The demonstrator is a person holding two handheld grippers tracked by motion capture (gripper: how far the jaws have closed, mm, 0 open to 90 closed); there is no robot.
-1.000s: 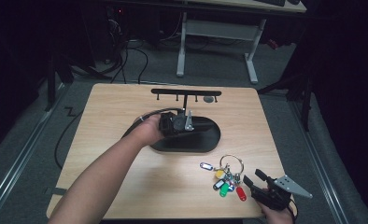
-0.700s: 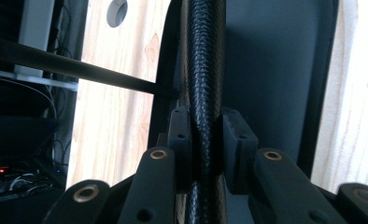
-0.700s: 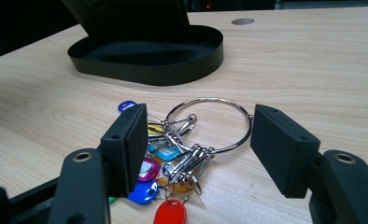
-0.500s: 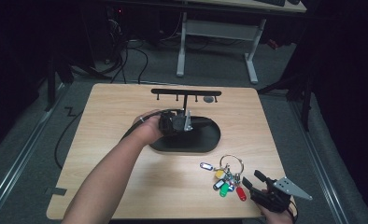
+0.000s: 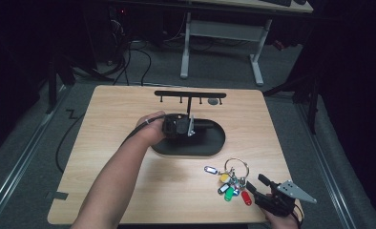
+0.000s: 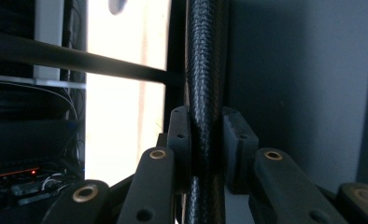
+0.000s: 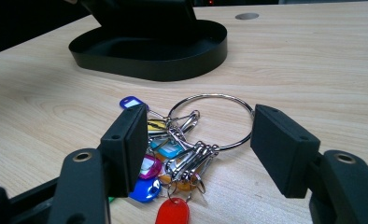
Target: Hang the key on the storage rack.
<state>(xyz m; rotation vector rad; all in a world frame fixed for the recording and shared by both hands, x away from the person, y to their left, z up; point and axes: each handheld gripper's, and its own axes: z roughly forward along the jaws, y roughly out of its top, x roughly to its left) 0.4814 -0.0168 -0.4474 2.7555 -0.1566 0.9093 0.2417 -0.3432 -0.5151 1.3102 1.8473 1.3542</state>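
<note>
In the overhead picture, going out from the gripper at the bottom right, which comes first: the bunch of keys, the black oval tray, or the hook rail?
1. Bunch of keys, just left of the right gripper.
2. Black oval tray, mid-table.
3. Hook rail, at the far edge.

Right gripper creeps toward the keys

Over the last second I see my right gripper point(image 5: 261, 187) edging a little forward and left along the near edge of the table point(image 5: 129, 191), closing on the key ring point(image 5: 237, 168) with its coloured tags point(image 5: 230, 190); its jaws now stand wide on either side of the ring point(image 7: 210, 121). My left forearm point(image 5: 114, 181) has swung slightly, its elbow drawing in toward the table's near left corner.
</note>
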